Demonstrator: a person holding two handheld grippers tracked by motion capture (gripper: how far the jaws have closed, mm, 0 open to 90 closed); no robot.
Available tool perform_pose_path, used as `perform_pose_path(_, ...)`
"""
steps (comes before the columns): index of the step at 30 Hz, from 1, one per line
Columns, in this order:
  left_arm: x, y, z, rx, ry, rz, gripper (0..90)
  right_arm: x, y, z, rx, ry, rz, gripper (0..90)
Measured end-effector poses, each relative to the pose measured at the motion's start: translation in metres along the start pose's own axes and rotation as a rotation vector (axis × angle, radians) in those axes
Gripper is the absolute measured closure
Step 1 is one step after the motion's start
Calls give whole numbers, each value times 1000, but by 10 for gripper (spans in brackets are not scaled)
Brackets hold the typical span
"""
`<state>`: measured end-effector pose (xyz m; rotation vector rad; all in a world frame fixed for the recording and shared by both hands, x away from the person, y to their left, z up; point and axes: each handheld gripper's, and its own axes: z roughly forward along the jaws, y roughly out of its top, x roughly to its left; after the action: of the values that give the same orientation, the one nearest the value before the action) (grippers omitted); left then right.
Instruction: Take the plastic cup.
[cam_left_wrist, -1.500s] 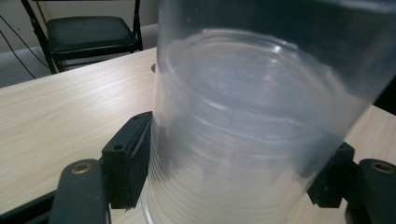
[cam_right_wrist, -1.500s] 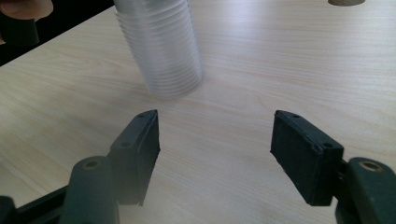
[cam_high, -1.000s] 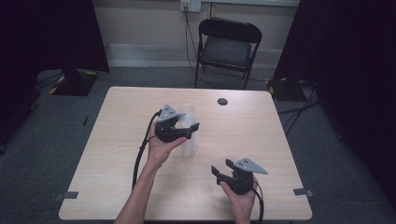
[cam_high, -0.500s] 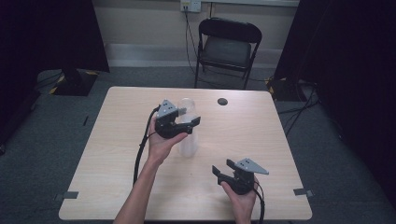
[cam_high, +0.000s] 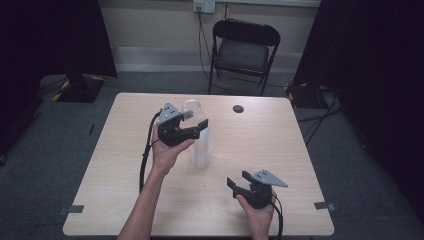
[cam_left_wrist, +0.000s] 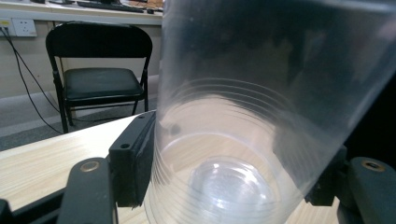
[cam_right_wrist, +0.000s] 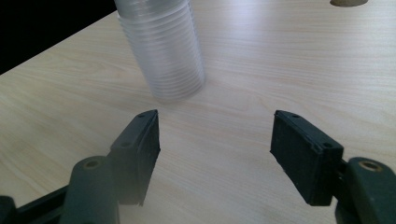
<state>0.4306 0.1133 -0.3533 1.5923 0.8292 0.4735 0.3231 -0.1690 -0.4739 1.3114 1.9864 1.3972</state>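
Cup stack (cam_high: 201, 145) sits gripped between left tongs (cam_high: 192, 131), apparently; right tongs (cam_high: 239, 182) gape wide.

- clear plastic cup (cam_left_wrist: 261, 116) sitting between left gripper (cam_high: 192, 131) jaws, tilted, ribbed wall, mouth showing as round rim in high view
- stack of clear cups (cam_right_wrist: 161, 46) standing upright on table (cam_high: 280, 145), mid-table; ribbed rims showing
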Motion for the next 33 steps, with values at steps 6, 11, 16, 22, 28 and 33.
perform_pose_path(6, -5, 4, -10, -11, -13, 9, 320, 2, 0, 0, 0, 2, -8, 329)
perform_pose_path(11, -7, 3, -18, -12, -18, 8, 320, 3, 1, 0, -5, 4, -16, 329)
perform_pose_path(16, -4, -4, -31, -2, -19, 13, 320, 3, 0, 0, -25, 17, -21, 329)
perform_pose_path(22, 0, -10, -48, -24, -5, 2, 309, 6, 0, 1, -29, 29, -27, 328)
perform_pose_path(28, -6, -20, -60, -8, -51, -10, 316, 12, -1, 5, -28, 51, -45, 323)
perform_pose_path(33, -12, -33, -66, -3, -58, -39, 318, 17, 1, 5, -44, 62, -63, 323)
